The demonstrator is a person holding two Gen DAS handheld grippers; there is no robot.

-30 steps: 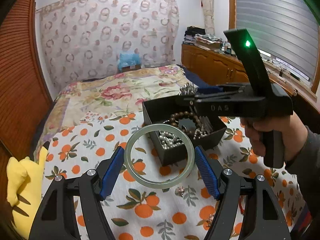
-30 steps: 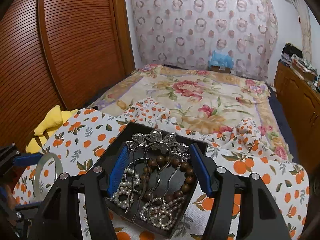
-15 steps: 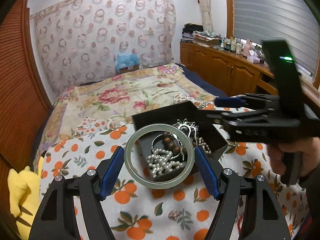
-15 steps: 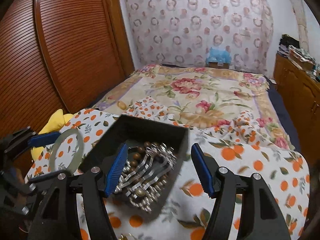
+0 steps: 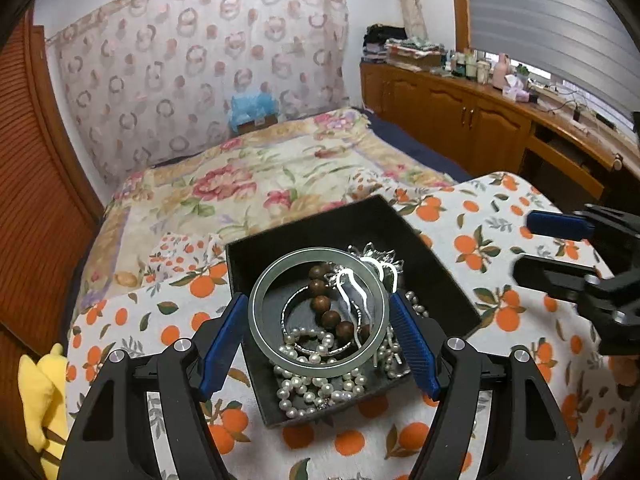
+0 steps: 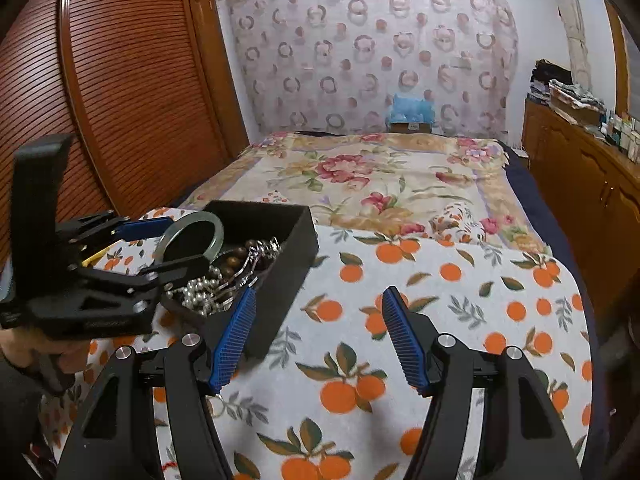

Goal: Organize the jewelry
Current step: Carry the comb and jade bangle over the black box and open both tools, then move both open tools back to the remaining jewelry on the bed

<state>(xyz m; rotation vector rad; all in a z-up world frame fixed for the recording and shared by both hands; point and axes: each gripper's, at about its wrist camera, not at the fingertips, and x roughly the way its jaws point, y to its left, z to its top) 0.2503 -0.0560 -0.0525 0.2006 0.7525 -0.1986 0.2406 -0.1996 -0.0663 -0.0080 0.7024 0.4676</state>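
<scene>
My left gripper is shut on a pale green jade bangle and holds it just above a black jewelry box. The box holds a pearl string, brown wooden beads and a silver hair comb. In the right wrist view the bangle hangs over the box in the left gripper. My right gripper is open and empty, to the right of the box over the orange-print cloth; it also shows in the left wrist view.
The box sits on the orange-print cloth spread on a bed with a floral quilt. A yellow plush toy lies at the left edge. Wooden cabinets line the right wall, a wooden wardrobe the left.
My left gripper has carried the bangle forward until it hangs over the box. My right gripper has let go of the silver hair comb into the box and drawn away to the right.
</scene>
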